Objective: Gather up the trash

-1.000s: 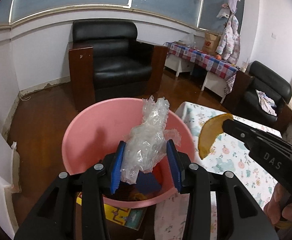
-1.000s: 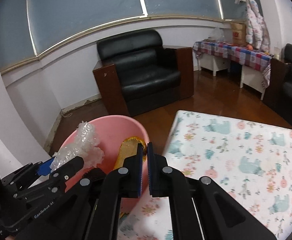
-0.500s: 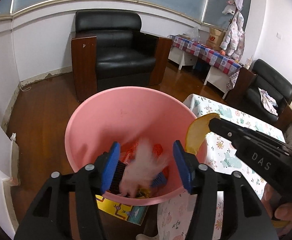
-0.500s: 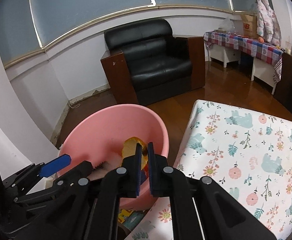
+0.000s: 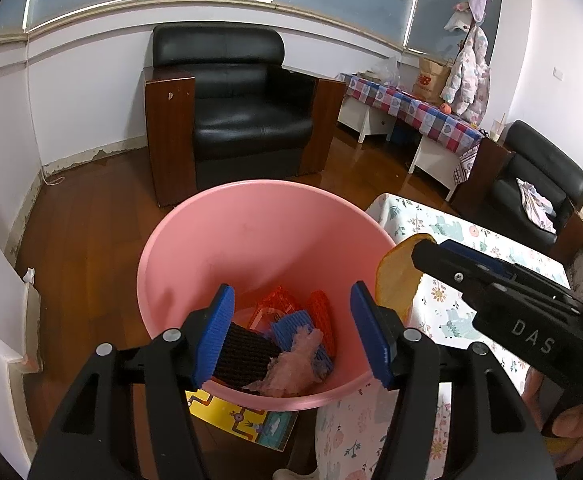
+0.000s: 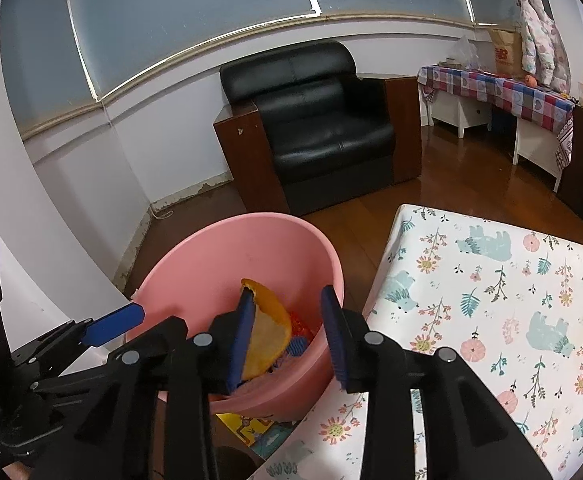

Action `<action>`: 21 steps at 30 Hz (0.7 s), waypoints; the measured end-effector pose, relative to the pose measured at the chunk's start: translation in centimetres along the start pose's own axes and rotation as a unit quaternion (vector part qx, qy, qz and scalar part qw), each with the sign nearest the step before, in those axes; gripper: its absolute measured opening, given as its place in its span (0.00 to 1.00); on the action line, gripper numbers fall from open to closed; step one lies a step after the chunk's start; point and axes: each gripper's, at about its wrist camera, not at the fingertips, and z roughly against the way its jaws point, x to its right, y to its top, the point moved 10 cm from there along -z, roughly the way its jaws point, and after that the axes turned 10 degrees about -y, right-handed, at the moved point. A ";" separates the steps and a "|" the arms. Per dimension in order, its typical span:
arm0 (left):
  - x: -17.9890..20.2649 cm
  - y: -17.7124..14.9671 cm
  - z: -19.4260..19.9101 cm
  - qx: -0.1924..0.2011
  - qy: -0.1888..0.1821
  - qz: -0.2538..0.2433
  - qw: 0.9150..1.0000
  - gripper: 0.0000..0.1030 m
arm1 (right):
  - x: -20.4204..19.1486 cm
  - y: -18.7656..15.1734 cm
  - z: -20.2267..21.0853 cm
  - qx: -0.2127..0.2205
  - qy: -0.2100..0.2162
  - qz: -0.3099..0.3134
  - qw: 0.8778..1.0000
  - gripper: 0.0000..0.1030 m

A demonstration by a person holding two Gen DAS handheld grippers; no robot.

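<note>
Over the pink bin [image 5: 251,236], the left gripper [image 5: 291,336] stands spread and empty, crumpled plastic [image 5: 291,364] lying inside below. The right gripper [image 6: 287,332], jaws just opening, has orange peel [image 6: 269,332] against its left pad above the bin.

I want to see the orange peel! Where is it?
In the right wrist view, the orange peel sits against the left finger of the right gripper, over the pink bucket.

smooth plastic bin [image 5: 211,248], glossy wood floor [image 5: 91,216]
</note>
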 end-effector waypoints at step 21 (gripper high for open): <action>1.5 0.6 1.9 0.021 0.009 -0.008 1.000 0.59 | 1.2 -1.4 4.4 0.006 -0.011 0.013 1.000 0.46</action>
